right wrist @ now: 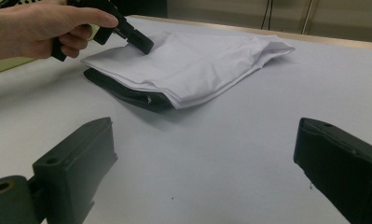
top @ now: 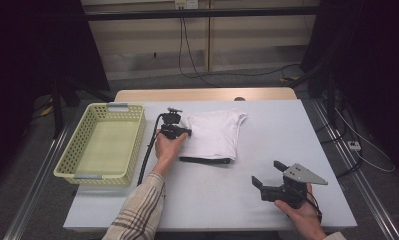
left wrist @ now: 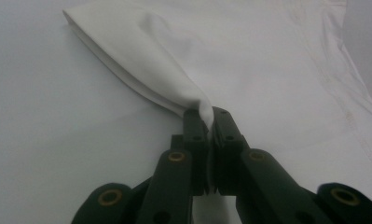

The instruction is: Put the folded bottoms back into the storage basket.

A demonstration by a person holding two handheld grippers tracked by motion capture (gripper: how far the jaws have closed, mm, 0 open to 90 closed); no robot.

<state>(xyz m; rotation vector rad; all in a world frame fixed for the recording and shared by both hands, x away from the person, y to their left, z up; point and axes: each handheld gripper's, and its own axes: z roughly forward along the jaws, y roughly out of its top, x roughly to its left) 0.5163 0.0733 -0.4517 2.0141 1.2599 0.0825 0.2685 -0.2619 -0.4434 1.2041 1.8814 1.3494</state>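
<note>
- The left gripper [top: 179,131] had its jaws closed tight on a pinch of the white garment [top: 214,132], at the garment's left edge; in the left gripper view the cloth [left wrist: 141,60] rose in a small fold into the closed tips.
- The right gripper [top: 269,175] stood with its jaws wide apart and held nothing; it rested over the bare table [top: 212,195], well apart from the garment, near the front right corner.
- The white garment lay folded in the middle of the table, on top of a dark garment [right wrist: 127,95] whose edge showed at the front.
- A pale green basket [top: 103,145] stood at the left of the table, just beside the left hand, and it looked empty.
- To do this step well, I think the left gripper should lift slowly, so the pinch did not slip out of the jaws.
- The pinch seemed to take only the upper layers, so the fold could open when lifted; the right gripper could take the opposite edge to keep the shape.
- The dark garment below might be dragged along; a clean upward lift would avoid this.
- No brand, label or readable writing was seen on the cloth, the basket or the grippers.
</note>
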